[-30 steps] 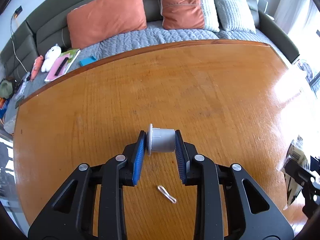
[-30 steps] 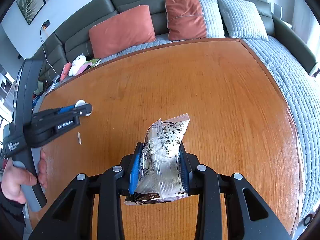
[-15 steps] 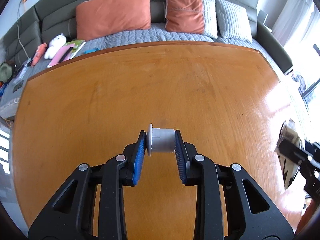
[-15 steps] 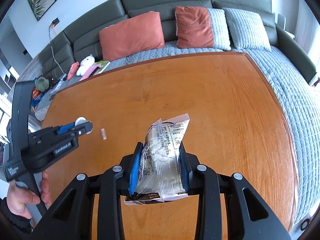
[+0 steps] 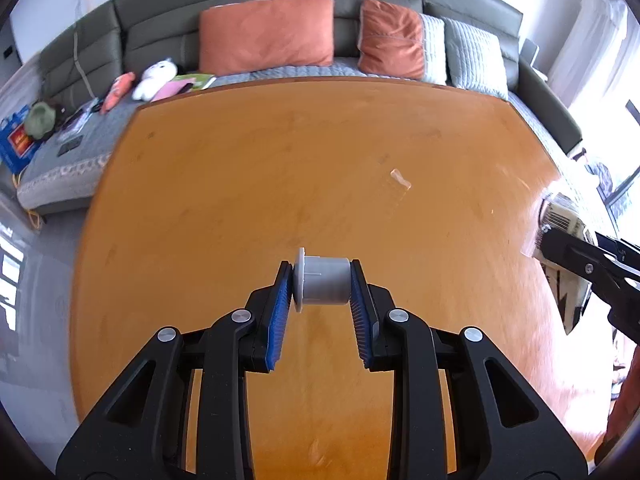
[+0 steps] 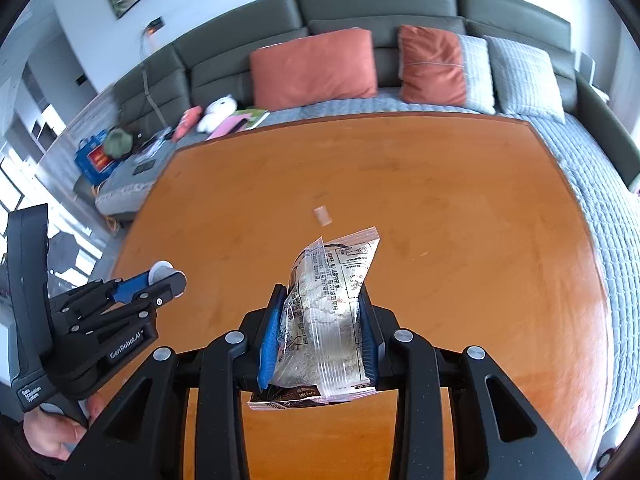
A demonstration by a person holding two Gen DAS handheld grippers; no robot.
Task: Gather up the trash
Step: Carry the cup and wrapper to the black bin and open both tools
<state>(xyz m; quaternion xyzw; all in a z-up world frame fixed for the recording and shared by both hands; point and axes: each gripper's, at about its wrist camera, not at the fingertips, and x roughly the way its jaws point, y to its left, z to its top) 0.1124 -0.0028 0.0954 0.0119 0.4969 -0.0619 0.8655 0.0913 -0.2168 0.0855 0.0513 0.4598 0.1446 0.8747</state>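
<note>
My left gripper (image 5: pixel 320 284) is shut on a small grey plastic cap (image 5: pixel 322 286), held sideways between the blue pads above the wooden table (image 5: pixel 240 200). In the right wrist view my right gripper (image 6: pixel 320 320) is shut on a clear printed snack wrapper (image 6: pixel 328 312) that sticks up between the pads. A small pale scrap (image 5: pixel 400 179) lies on the table beyond both grippers; the same scrap (image 6: pixel 322 215) shows just past the wrapper. The left gripper (image 6: pixel 166 276) also appears at the left, held by a person's hand (image 6: pixel 56 436). The right gripper's finger (image 5: pixel 588 268) with the wrapper (image 5: pixel 560 216) enters at the right edge.
A grey sofa (image 6: pixel 360 4) with orange cushions (image 6: pixel 316 68) and grey cushions (image 6: pixel 520 76) runs behind the table. A plush toy (image 6: pixel 218 112), books and a blue bag (image 6: pixel 94 158) lie at the far left. The table's left edge drops to the floor (image 5: pixel 36 280).
Both grippers have risen and drawn back and to the left, keeping their loads. The pale scrap, first near the left gripper's fingers, now lies farther out on the table.
</note>
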